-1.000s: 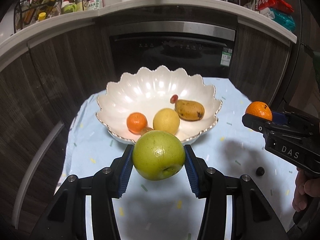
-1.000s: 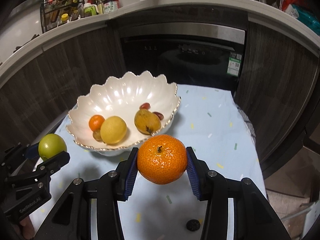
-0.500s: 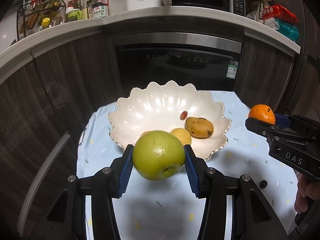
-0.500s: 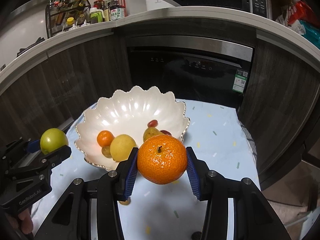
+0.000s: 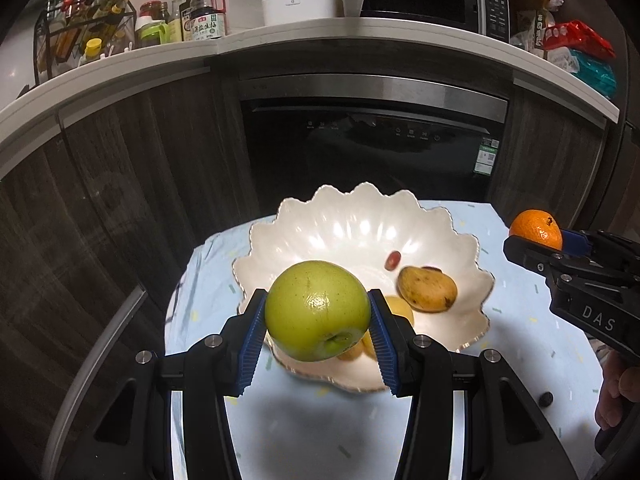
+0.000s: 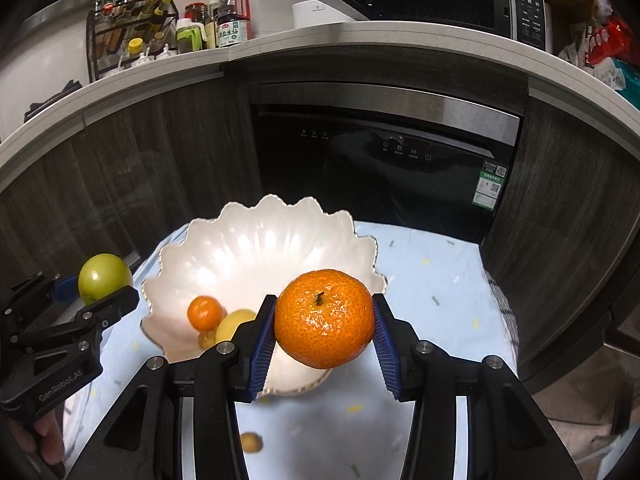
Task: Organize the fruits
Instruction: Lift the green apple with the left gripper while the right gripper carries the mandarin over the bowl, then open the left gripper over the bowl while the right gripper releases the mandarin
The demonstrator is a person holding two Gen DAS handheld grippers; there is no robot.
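Note:
My left gripper (image 5: 317, 326) is shut on a green apple (image 5: 318, 310), held in the air at the near rim of the white scalloped bowl (image 5: 360, 224). My right gripper (image 6: 325, 332) is shut on an orange (image 6: 325, 317), also lifted at the near side of the bowl (image 6: 248, 240). In the bowl lie a brown-spotted mango (image 5: 427, 289), a red grape (image 5: 393, 260), a small orange (image 6: 205, 312) and a yellow fruit (image 6: 232, 322). Each gripper shows in the other's view: the right one with the orange (image 5: 536, 229), the left one with the apple (image 6: 105, 279).
The bowl stands on a small table with a light blue cloth (image 6: 432, 292). A dark berry (image 5: 545, 399) and a small yellow fruit (image 6: 251, 442) lie loose on the cloth. Behind are dark cabinets, a built-in appliance (image 5: 372, 148) and a counter with bottles (image 5: 200, 16).
Both grippers have pulled back and risen with their fruit still held. The bowl now sits lower in both views, partly hidden behind the held fruit.

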